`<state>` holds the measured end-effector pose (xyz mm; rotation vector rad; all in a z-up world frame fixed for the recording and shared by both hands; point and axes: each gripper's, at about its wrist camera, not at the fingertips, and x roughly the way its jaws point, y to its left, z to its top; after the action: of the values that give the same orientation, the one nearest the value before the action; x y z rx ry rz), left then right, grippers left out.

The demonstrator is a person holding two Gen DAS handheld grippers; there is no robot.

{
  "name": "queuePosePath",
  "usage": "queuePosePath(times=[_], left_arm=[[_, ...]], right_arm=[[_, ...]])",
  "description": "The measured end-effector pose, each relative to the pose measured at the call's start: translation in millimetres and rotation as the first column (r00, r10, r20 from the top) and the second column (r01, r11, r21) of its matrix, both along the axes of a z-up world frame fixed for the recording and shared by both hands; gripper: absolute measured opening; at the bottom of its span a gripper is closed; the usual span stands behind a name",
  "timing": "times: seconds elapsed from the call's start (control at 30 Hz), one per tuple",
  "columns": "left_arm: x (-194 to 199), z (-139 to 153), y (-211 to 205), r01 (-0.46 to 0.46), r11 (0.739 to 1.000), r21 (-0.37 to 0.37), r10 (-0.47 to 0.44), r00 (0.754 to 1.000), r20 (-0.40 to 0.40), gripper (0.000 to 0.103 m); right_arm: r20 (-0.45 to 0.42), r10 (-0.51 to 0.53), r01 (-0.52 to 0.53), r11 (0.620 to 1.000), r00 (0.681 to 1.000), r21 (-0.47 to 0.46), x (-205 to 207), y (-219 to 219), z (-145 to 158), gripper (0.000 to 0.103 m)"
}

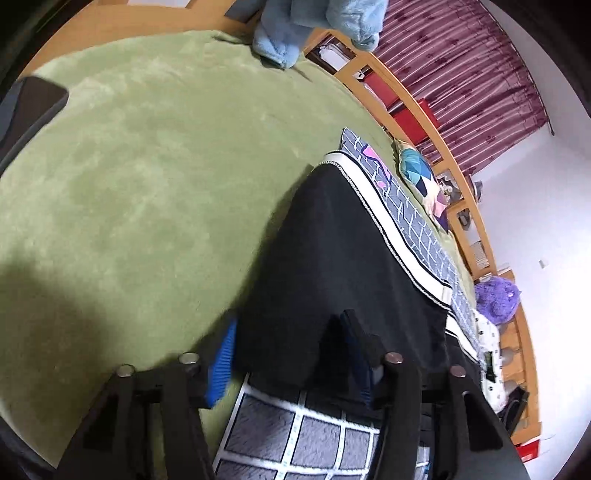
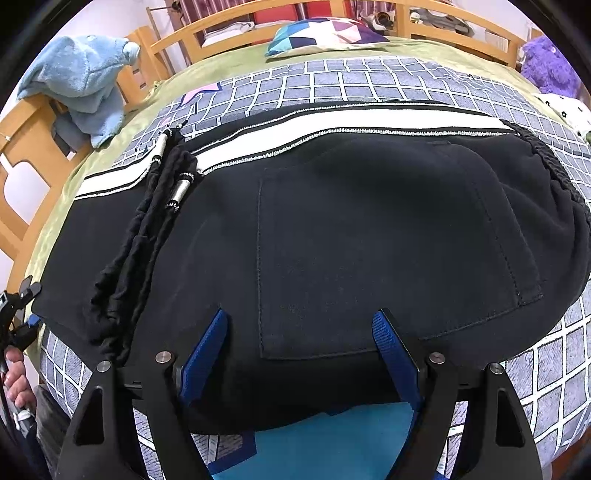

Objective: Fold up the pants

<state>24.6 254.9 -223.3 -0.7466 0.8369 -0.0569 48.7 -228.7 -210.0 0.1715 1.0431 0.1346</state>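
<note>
Black pants (image 2: 332, 229) with a white side stripe (image 2: 332, 122) lie flat on a grey checked blanket (image 2: 369, 85) on the bed. Their drawstrings (image 2: 147, 206) trail over the left part, and a back pocket faces up. My right gripper (image 2: 301, 354) is open, its blue pads either side of the pocket's near edge, over the cloth. In the left wrist view the pants (image 1: 332, 258) run away from me. My left gripper (image 1: 291, 354) is open around the near end of the black cloth, with the blue left pad (image 1: 221, 365) beside its edge.
A green bedspread (image 1: 147, 184) covers the bed left of the pants. A light blue fleece garment (image 2: 85, 77) hangs on the wooden bed rail (image 2: 22, 192). A patterned pillow (image 2: 325, 35) and a purple plush toy (image 2: 550, 66) lie at the far side. The other gripper and a hand show at the left edge (image 2: 14, 332).
</note>
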Motion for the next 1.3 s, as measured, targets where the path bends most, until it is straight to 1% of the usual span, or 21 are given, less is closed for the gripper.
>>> queuePosePath(times=[0.07, 0.1, 0.13, 0.2, 0.27, 0.3, 0.37, 0.4, 0.5, 0.6, 0.7, 0.77, 0.8, 0.87, 0.97, 1.0, 1.1, 1.17, 1.2, 1.27, 1.3], left_arm=[[-2, 6, 0, 0.003, 1.000, 0.015, -0.003, 1.000, 0.020, 0.038], [-4, 11, 0, 0.009, 1.000, 0.017, -0.009, 0.999, 0.042, 0.031], [-5, 17, 0, 0.023, 1.000, 0.020, -0.025, 0.998, 0.064, 0.027], [-6, 31, -3, 0.048, 0.998, 0.049, -0.052, 0.994, 0.092, 0.025], [-5, 51, -14, 0.065, 0.991, 0.116, -0.079, 0.989, 0.122, 0.024], [-5, 59, -20, 0.071, 0.986, 0.148, -0.091, 0.987, 0.135, 0.024], [-4, 82, -38, 0.091, 0.967, 0.238, -0.134, 0.976, 0.173, 0.023], [-4, 92, -45, 0.099, 0.958, 0.270, -0.153, 0.970, 0.186, 0.023], [0, 127, -82, 0.143, 0.919, 0.368, -0.238, 0.945, 0.226, 0.021], [2, 154, -119, 0.191, 0.886, 0.423, -0.317, 0.915, 0.251, 0.020], [1, 171, -163, 0.249, 0.849, 0.466, -0.397, 0.882, 0.253, 0.020], [1, 177, -197, 0.304, 0.816, 0.492, -0.466, 0.849, 0.248, 0.020], [0, 178, -219, 0.340, 0.793, 0.506, -0.508, 0.828, 0.240, 0.020], [-1, 176, -248, 0.387, 0.770, 0.508, -0.552, 0.803, 0.225, 0.020], [0, 157, -294, 0.460, 0.751, 0.473, -0.602, 0.771, 0.207, 0.020], [1, 149, -303, 0.479, 0.749, 0.458, -0.610, 0.767, 0.197, 0.020], [7, 117, -328, 0.550, 0.750, 0.367, -0.630, 0.763, 0.145, 0.019], [10, 102, -339, 0.585, 0.737, 0.339, -0.647, 0.756, 0.100, 0.019], [9, 97, -341, 0.600, 0.729, 0.329, -0.653, 0.754, 0.073, 0.019], [6, 98, -336, 0.630, 0.721, 0.289, -0.670, 0.740, 0.056, 0.019], [2, 104, -328, 0.626, 0.727, 0.281, -0.666, 0.743, 0.067, 0.021]], right_arm=[[-0.004, 0.001, -0.001, 1.000, 1.000, 0.000, 1, 0, 0, 0.081], [-0.006, 0.001, -0.001, 1.000, 1.000, 0.001, 1, 0, 0, 0.081], [-0.009, 0.001, -0.001, 1.000, 1.000, 0.004, 1, 0, 1, 0.081], [-0.020, 0.002, -0.001, 1.000, 1.000, 0.012, 3, -1, 2, 0.081], [-0.025, 0.001, 0.000, 1.000, 1.000, 0.029, 5, -3, 4, 0.079], [-0.024, 0.001, 0.000, 0.999, 1.000, 0.037, 5, -4, 6, 0.076], [-0.025, 0.004, -0.003, 0.998, 1.000, 0.056, 4, -7, 9, 0.072], [-0.027, 0.006, -0.005, 0.998, 1.000, 0.068, 4, -9, 11, 0.070], [-0.016, 0.014, -0.012, 0.996, 1.000, 0.084, 1, -19, 20, 0.070], [0.024, 0.013, -0.014, 0.998, 1.000, 0.055, -4, -35, 32, 0.070], [0.055, 0.000, -0.004, 0.998, 0.998, 0.055, -10, -58, 42, 0.070], [0.068, -0.020, 0.016, 0.998, 0.997, 0.062, -15, -77, 46, 0.070], [0.072, -0.031, 0.026, 0.997, 0.997, 0.068, -17, -86, 48, 0.070], [0.073, -0.057, 0.051, 0.996, 0.996, 0.078, -19, -102, 49, 0.070], [0.065, -0.086, 0.079, 0.992, 0.994, 0.097, -27, -124, 46, 0.070], [0.063, -0.091, 0.084, 0.991, 0.994, 0.100, -30, -130, 45, 0.070], [0.045, -0.100, 0.095, 0.991, 0.994, 0.091, -37, -141, 40, 0.070], [0.036, -0.097, 0.094, 0.991, 0.995, 0.092, -40, -145, 36, 0.070], [0.034, -0.095, 0.091, 0.991, 0.995, 0.094, -41, -146, 36, 0.070], [0.038, -0.080, 0.076, 0.992, 0.996, 0.104, -41, -145, 35, 0.070], [0.043, -0.072, 0.067, 0.992, 0.996, 0.110, -40, -144, 36, 0.070]])
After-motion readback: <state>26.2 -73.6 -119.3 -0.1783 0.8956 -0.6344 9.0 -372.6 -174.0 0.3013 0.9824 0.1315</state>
